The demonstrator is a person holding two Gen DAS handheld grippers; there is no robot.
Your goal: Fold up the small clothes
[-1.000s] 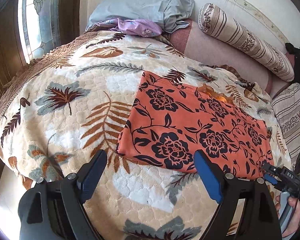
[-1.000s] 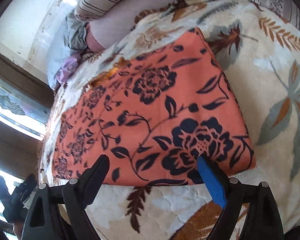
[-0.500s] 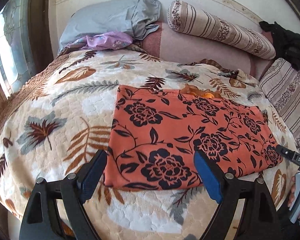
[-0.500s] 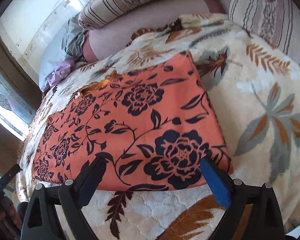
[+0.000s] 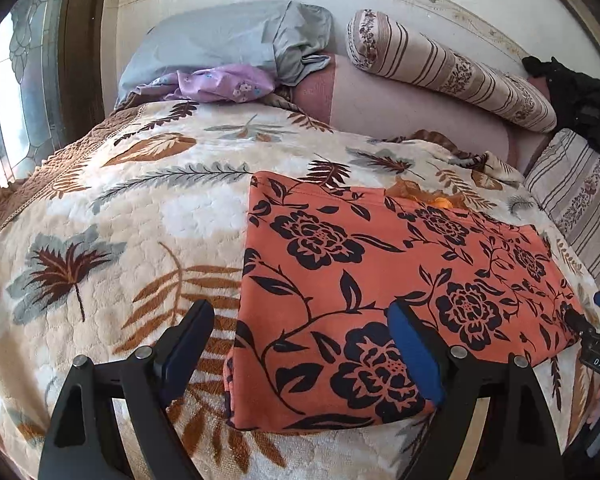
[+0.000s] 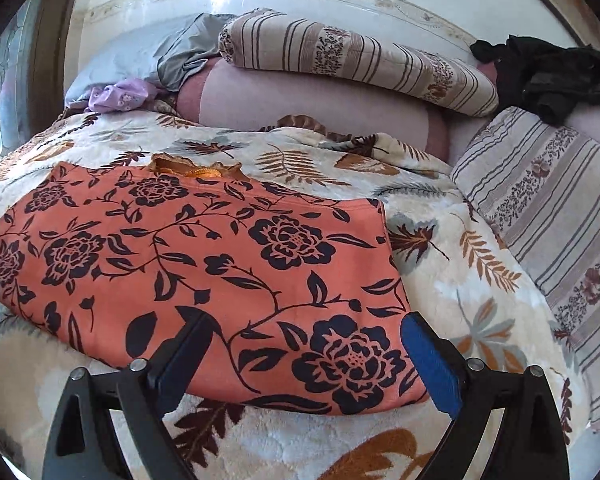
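While the left wrist view takes in a stained-glass window (image 5: 16,92) at its upper left and the tip of the other gripper at its right edge, the right wrist view instead shows a second striped pillow (image 6: 548,216) and a black garment (image 6: 548,76) at its upper right. The orange floral cloth (image 5: 380,288) lies folded flat on the leaf-patterned bed blanket (image 5: 140,220), below a grey pillow (image 5: 220,48), a lilac cloth (image 5: 224,84) and a striped bolster (image 5: 452,68). Both the left gripper (image 5: 300,340) and right gripper (image 6: 306,348) tilt downward with jaws spread wide and empty, each straddling a near corner of the cloth.
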